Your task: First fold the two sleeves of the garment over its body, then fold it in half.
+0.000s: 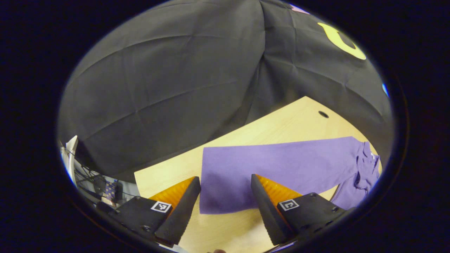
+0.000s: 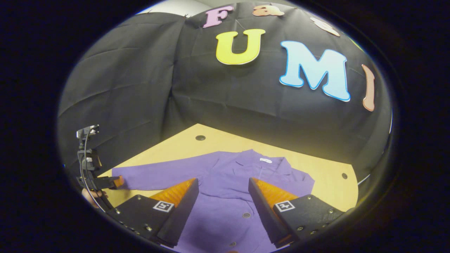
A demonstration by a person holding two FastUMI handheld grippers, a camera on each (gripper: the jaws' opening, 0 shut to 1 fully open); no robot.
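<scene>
The purple shirt (image 2: 225,186) is laid flat on the surface (image 1: 281,123). Both the left gripper (image 1: 225,196) and right gripper (image 2: 223,196) are held wide open, with nothing gripped.

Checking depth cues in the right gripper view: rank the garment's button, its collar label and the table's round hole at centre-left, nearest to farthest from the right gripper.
1. Button, between the right gripper fingers.
2. Collar label, ahead, slightly right.
3. Round hole, beyond the garment, near the table's far edge.

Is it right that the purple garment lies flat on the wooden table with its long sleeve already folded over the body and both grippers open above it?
Not quite: the sleeve is not folded. The left gripper view shows it stretched straight out across the table. The rest holds: the garment lies flat, and the left gripper and right gripper are open.
</scene>
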